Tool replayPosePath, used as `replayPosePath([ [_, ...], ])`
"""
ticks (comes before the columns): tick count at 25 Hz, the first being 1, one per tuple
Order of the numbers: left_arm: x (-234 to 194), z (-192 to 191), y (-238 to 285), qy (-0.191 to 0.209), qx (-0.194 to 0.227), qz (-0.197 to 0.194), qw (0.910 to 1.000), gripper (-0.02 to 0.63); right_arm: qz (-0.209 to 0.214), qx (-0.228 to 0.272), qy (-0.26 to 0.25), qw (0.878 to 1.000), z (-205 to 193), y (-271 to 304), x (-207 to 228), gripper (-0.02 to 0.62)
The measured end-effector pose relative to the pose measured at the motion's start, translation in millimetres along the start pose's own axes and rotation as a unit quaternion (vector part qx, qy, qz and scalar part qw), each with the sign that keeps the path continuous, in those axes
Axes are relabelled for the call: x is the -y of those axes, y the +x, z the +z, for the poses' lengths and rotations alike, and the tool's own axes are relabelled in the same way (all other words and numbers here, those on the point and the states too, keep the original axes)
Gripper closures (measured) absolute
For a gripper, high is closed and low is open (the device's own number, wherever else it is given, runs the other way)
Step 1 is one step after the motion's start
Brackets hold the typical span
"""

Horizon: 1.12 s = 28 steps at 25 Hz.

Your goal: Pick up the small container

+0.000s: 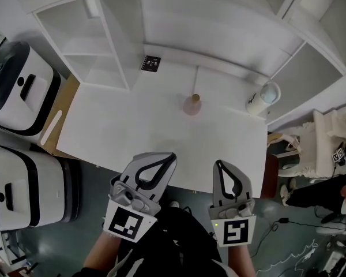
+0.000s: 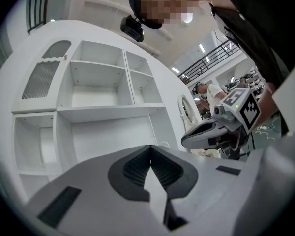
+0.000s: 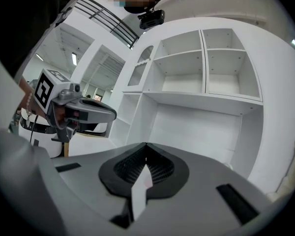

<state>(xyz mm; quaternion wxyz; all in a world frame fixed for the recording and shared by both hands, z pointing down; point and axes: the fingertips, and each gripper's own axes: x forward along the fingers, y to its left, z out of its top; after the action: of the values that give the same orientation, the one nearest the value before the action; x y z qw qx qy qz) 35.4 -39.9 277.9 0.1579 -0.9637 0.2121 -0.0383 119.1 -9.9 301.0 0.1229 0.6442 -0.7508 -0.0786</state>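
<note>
White desk (image 1: 132, 131) set beneath open white shelving (image 1: 98, 45). The small container (image 1: 192, 104), pinkish with a tan top, stands upright toward the rear centre of the desk, untouched. A pale cup (image 1: 260, 98) stands to its right. At the near edge, left gripper (image 1: 168, 159) and right gripper (image 1: 221, 167) hover well short of the container, jaws closed on nothing.

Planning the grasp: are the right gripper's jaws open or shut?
Shut. The right gripper has its jaws meeting at the tips, nothing between them.
</note>
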Motion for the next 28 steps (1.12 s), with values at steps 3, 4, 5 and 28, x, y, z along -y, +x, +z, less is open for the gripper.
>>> replayPosePath([
  [3,-12.6,-4.9,10.3,-0.006,0.005,-0.009,0.9999,0.605,-0.005,-0.009,-0.002,1.000,-0.6,14.5,2.8,0.594],
  [4,-16.6,-6.3,13.5,-0.007,0.006,-0.011,0.9999,0.606,-0.007,-0.011,-0.003,1.000,-0.4,19.1,4.1,0.594],
  [5,-20.4,-7.8,16.5,-0.008,0.008,-0.013,0.9999,0.605,-0.009,-0.012,-0.002,1.000,-0.2,23.6,5.5,0.594],
  [28,-70.1,-51.3,46.7,-0.013,0.000,-0.044,0.9989,0.605,-0.027,-0.038,0.008,0.999,-20.2,100.7,8.1,0.594],
])
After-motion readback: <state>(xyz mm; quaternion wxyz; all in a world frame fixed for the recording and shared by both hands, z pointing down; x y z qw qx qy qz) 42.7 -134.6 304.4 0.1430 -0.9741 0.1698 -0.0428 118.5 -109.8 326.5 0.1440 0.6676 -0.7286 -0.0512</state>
